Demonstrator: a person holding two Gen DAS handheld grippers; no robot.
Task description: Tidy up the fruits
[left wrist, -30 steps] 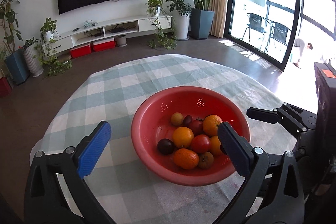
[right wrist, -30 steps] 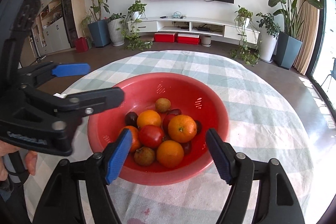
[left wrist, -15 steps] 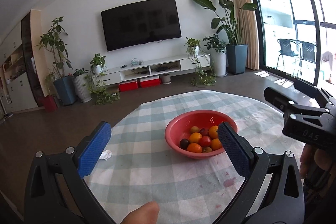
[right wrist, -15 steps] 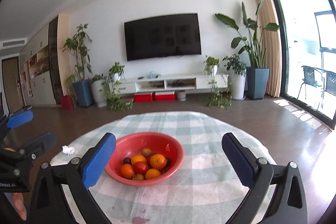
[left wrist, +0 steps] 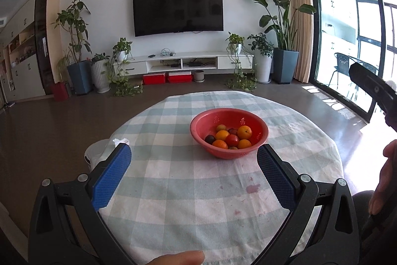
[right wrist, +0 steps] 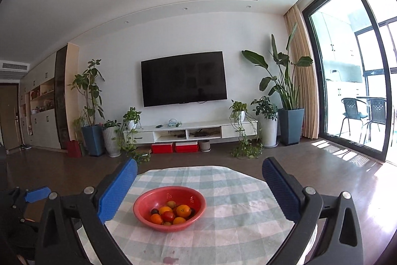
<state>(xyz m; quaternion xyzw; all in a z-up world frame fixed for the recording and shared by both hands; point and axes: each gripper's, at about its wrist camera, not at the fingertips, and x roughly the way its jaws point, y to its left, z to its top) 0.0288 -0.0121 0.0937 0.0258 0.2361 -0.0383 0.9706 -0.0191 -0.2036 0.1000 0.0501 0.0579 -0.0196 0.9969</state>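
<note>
Both claws stand released, nothing between their jaws: the left gripper point(left wrist: 193, 175) and right gripper point(right wrist: 198, 188). The red bowl point(left wrist: 198, 123) of fruits point(left wrist: 229, 138) sits ahead, well apart. Probably the sorting is finished; otherwise approach low and pinch one fruit gently.

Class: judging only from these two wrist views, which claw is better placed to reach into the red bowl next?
Probably the left claw: open, angled down at the red plastic bowl of fruit. The right claw, also open, points almost level.
</note>
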